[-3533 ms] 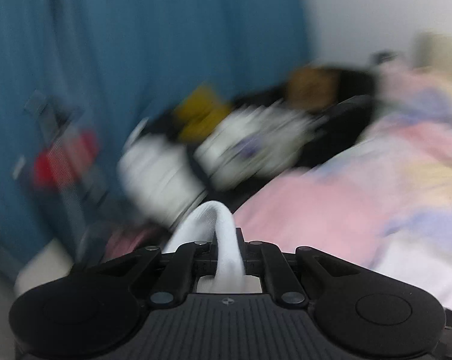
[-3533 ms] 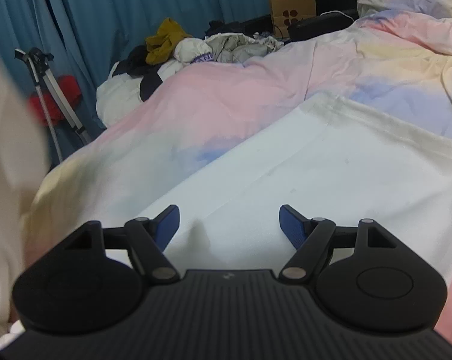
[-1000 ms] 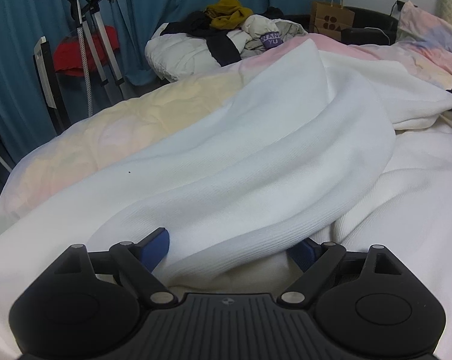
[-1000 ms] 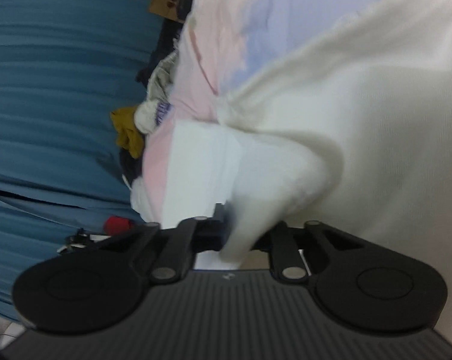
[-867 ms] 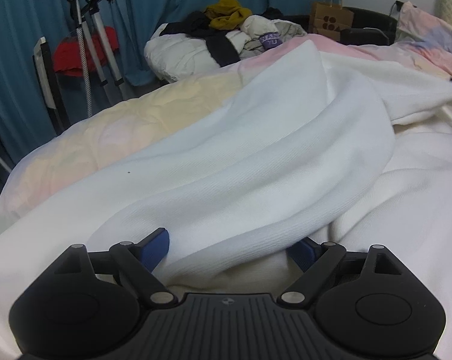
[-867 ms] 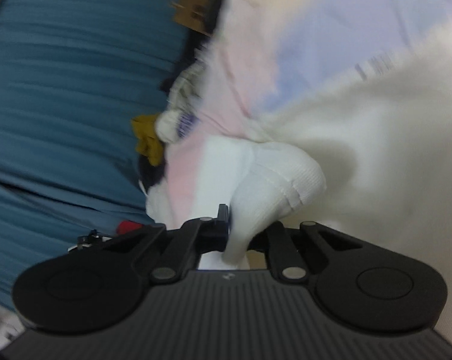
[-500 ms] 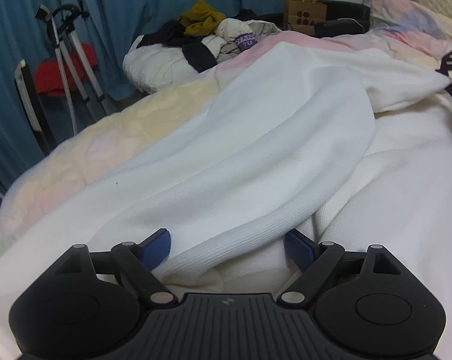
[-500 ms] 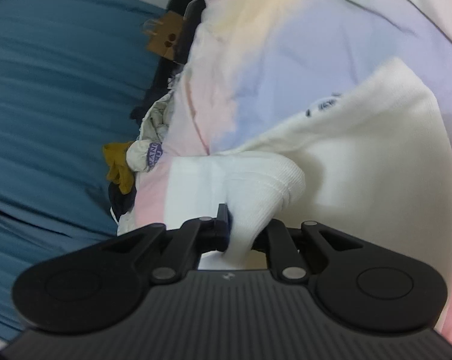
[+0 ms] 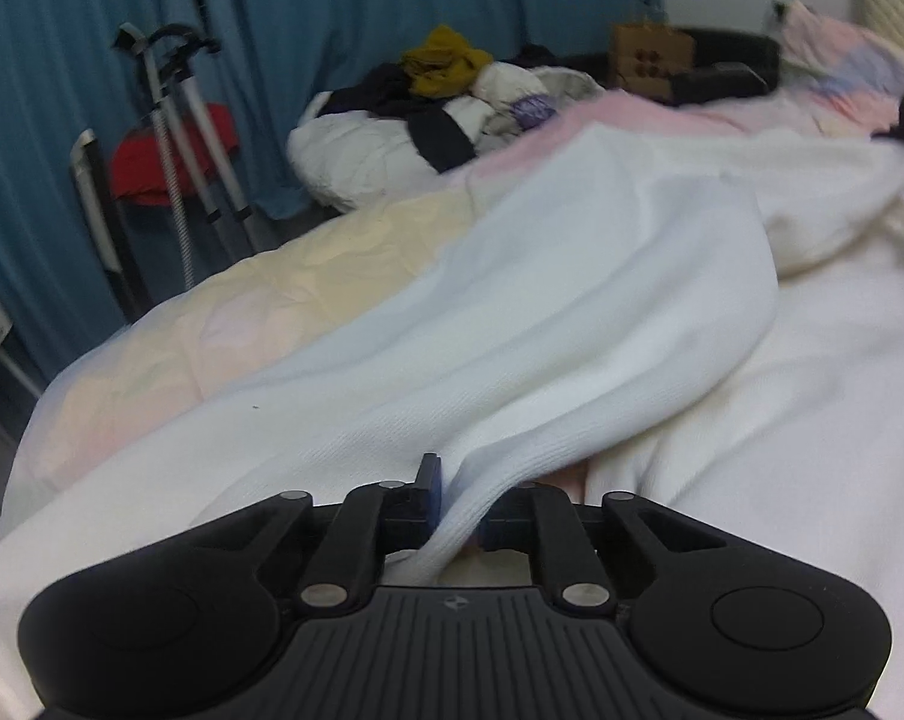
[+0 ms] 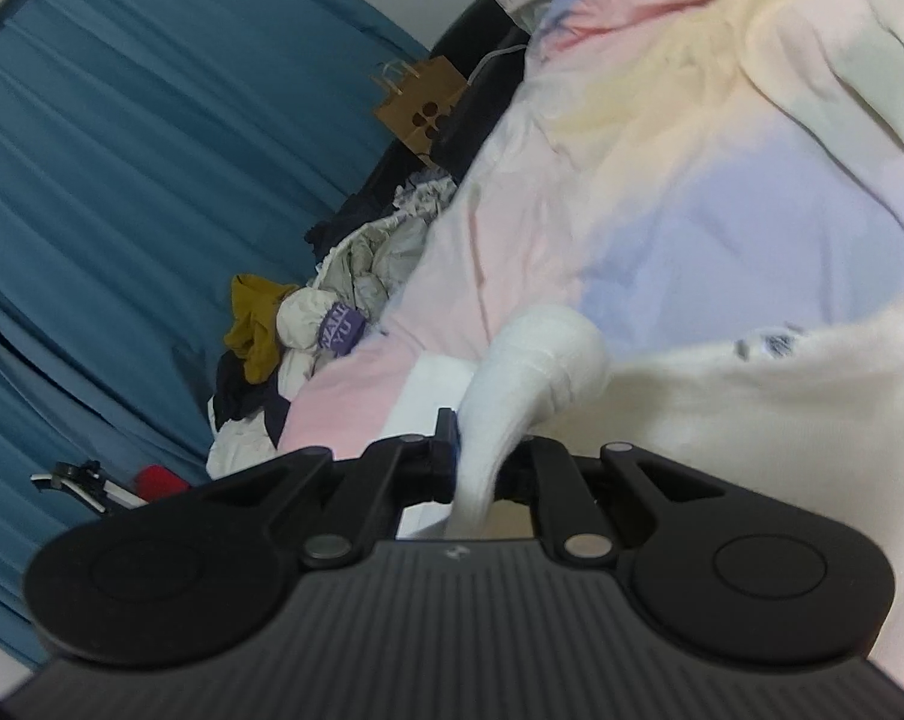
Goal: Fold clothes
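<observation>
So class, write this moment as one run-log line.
left gripper: jaws closing on white knit garment | right gripper: shut on same garment | surface: pastel quilted bed cover

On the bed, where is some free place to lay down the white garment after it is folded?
The pale yellow stretch of quilt, between the white knitted garment and the bed's near-left edge, lies bare. So does the lilac and pink quilt area beyond the right gripper. The far corner is crowded with a heap of loose clothes.
</observation>
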